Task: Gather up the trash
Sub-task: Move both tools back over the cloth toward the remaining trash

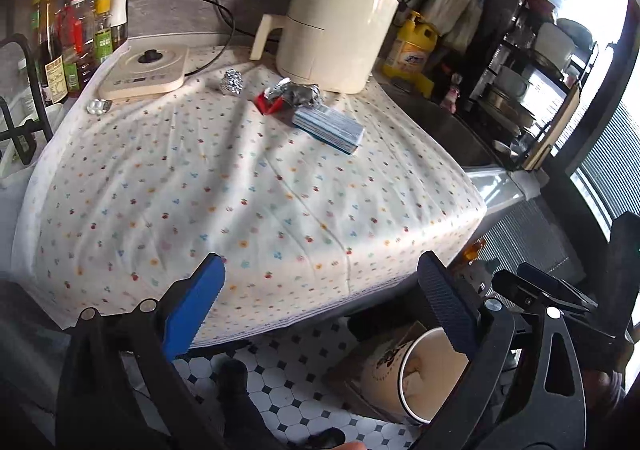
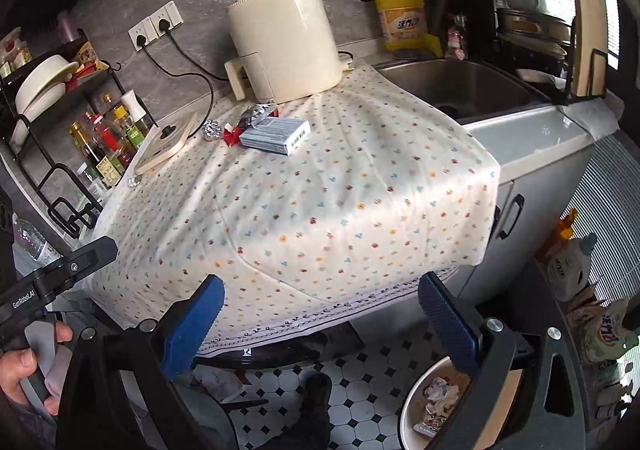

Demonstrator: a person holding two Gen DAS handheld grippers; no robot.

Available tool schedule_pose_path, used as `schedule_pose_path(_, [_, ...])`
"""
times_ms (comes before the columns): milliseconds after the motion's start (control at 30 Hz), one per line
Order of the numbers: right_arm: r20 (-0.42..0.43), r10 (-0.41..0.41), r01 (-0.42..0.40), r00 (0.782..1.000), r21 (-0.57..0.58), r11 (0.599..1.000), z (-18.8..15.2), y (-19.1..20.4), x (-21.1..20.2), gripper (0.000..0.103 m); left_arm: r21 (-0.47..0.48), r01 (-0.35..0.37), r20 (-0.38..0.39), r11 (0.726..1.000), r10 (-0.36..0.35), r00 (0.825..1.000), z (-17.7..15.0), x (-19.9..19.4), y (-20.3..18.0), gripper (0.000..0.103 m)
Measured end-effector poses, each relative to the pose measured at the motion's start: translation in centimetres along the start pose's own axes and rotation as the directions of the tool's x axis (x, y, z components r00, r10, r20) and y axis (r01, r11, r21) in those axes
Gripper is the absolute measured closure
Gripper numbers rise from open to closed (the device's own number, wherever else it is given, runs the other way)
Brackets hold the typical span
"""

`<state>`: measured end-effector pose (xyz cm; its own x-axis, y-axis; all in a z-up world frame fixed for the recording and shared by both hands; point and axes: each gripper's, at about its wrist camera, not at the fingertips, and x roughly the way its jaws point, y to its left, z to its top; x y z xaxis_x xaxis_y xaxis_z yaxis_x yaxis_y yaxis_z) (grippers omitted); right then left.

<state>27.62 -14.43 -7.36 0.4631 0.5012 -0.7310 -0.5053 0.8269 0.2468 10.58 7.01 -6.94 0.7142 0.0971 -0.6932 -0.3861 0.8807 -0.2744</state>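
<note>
Your left gripper (image 1: 320, 304) and right gripper (image 2: 320, 316) both hang released, jaws wide and holding nothing, off the near edge of the flowered tablecloth (image 1: 248, 194). The trash lies at the cloth's far side, in front of the cream air fryer (image 1: 336, 30): a foil ball (image 1: 231, 82), a crumpled foil wrapper (image 1: 298, 94), and a blue box (image 1: 328, 126). A trash bucket (image 2: 404, 414) sits on the floor below the cloth's near edge.

The tablecloth (image 1: 240, 186) is cream with small red, blue and orange flowers. The box (image 1: 328, 126) is blue and white, the foil ball (image 1: 232, 82) silver, the detergent bottle (image 2: 402, 12) yellow. The floor (image 2: 360, 394) has white tiles with dark diamonds.
</note>
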Motion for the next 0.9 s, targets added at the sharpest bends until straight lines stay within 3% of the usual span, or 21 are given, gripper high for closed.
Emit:
schedule_pose_path(333, [0.017,-0.004,0.005,1.0,-0.043,0.999,4.7,5.2,4.2,0.008,-0.079,-0.016,0.045,0.997,0.02,0.999,4.4,0.9,6.6,0.007])
schedule_pose_path(900, [-0.006,-0.033,0.033,0.999,-0.026,0.999,9.8,10.9,14.0,0.008,-0.11,-0.059,0.053,0.992,0.065,0.996,10.1,5.9,15.5,0.007])
